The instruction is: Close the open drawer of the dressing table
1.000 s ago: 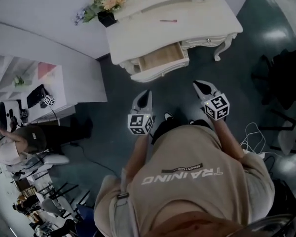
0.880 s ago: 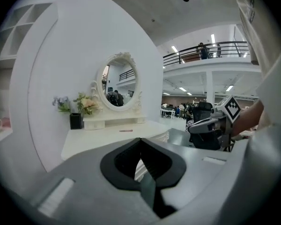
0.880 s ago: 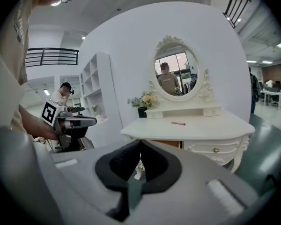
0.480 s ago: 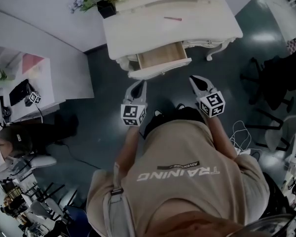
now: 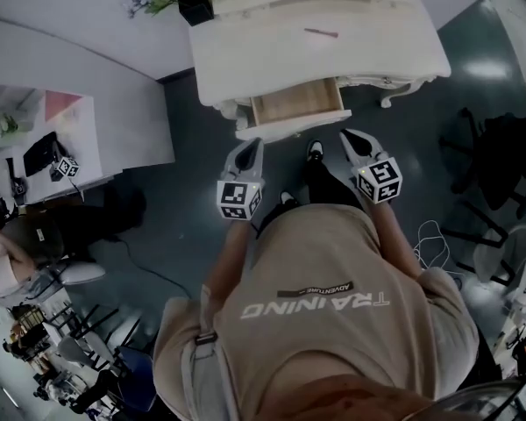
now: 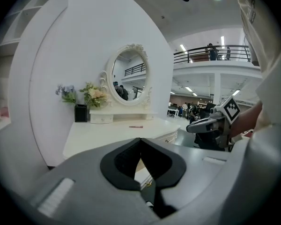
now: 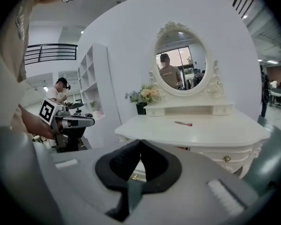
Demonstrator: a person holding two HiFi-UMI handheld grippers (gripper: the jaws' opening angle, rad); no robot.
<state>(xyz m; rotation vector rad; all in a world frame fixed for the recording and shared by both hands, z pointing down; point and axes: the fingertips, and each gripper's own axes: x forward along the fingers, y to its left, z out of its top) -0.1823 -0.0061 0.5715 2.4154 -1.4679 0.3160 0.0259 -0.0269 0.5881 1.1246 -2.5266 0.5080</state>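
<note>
The white dressing table (image 5: 272,51) stands at the top of the head view, its wooden-lined drawer (image 5: 294,103) pulled out toward me. My left gripper (image 5: 249,146) is shut and empty, its tips just short of the drawer front's left part. My right gripper (image 5: 347,136) is also shut and empty, just right of the drawer's front corner. In the left gripper view the shut left gripper (image 6: 140,139) points at the table top (image 6: 117,132), and the drawer front (image 6: 141,171) with its gold knob shows through the pad loop. The right gripper (image 7: 140,141) points the same way.
A black vase of flowers (image 5: 195,5) and a pink pen (image 5: 321,32) sit on the table top, and an oval mirror (image 7: 180,62) stands behind. A white shelf unit (image 5: 88,139) is at the left. Dark chairs (image 5: 500,147) and floor cables (image 5: 438,235) lie at the right.
I have stepped closer to the dressing table. Both grippers now sit right at the drawer front, still shut.
</note>
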